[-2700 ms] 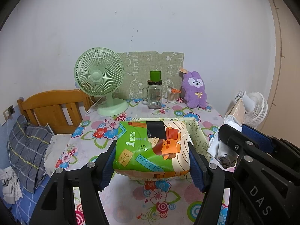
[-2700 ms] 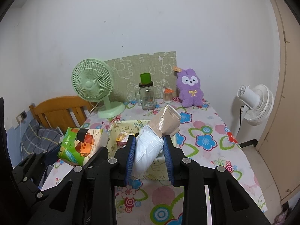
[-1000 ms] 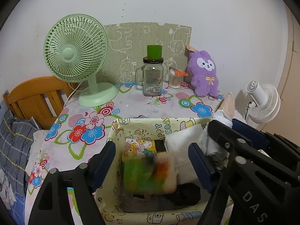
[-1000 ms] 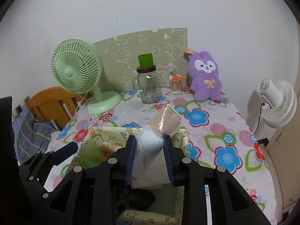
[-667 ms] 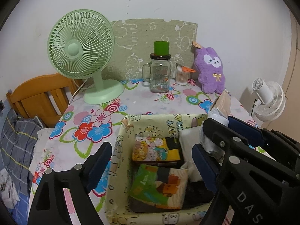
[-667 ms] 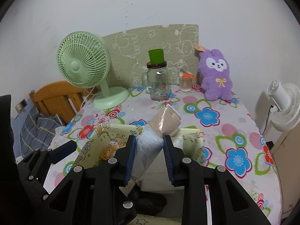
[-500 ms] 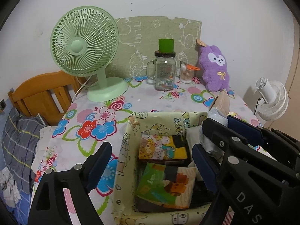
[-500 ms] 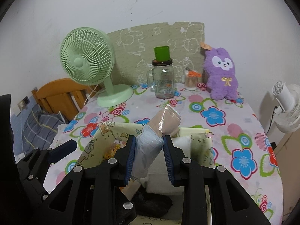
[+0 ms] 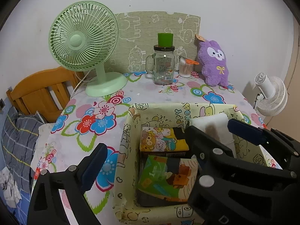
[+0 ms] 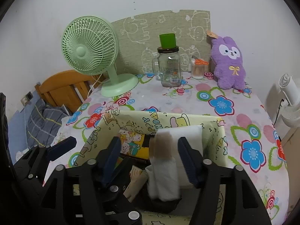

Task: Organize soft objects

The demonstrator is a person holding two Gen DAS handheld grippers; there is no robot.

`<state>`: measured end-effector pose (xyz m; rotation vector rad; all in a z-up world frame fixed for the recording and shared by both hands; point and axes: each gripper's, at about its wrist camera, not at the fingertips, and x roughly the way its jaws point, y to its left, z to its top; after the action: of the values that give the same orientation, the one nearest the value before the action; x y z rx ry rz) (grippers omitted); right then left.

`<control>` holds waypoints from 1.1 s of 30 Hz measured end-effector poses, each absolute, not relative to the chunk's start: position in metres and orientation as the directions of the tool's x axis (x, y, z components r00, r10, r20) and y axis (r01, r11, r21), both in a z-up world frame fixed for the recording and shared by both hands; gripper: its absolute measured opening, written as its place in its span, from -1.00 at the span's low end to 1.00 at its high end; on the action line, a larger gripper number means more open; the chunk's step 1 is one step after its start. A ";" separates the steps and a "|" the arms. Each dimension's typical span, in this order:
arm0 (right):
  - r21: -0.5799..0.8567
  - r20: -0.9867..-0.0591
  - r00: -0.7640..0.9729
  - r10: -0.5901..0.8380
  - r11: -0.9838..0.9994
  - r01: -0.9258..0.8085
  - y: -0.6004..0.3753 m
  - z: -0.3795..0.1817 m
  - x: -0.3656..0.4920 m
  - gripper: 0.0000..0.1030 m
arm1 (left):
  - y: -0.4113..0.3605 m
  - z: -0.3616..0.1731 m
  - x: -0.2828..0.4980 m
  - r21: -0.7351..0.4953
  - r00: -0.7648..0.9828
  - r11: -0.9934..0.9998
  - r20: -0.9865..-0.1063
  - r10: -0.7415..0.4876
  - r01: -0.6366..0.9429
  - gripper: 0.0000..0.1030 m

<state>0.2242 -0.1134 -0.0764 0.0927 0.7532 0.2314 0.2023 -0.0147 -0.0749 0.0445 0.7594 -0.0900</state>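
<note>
right jaws just let go of the white/tan pack, drop into the box not settled

white-and-tan soft pack [image 10: 165, 170] sits upright and blurred between the right gripper [image 10: 150, 161] pads, no pad on it, jaws have just been opening; it leans by the white pack [image 10: 185, 133] in the yellow fabric box [image 10: 219, 140]; risk: it tips onto the green tissue pack [image 9: 166, 176] or snags a pad if the gripper lifts skewed; left gripper [image 9: 150, 161] spread wide and empty, one finger [image 9: 93, 166] outside the box wall, could drag the soft wall and shift the box on the floral tablecloth [image 9: 90, 123]
</note>
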 end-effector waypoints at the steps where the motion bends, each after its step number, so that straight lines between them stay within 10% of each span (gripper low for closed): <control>1: 0.165 -0.666 0.707 0.238 0.971 -0.171 -0.114 -0.076 0.223 0.47 | -0.015 -0.074 0.201 0.008 0.723 0.995 -0.688 -0.066 0.098 0.91; 33: 0.058 -0.521 0.854 0.023 0.998 0.008 -0.151 -0.001 0.123 0.87 | -0.005 -0.007 0.119 -0.020 0.827 0.997 -0.559 -0.069 0.070 0.99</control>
<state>0.1227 -0.1514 -0.0013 0.0589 0.5481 0.0078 0.1186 -0.0052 -0.0072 0.0016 0.5933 -0.0737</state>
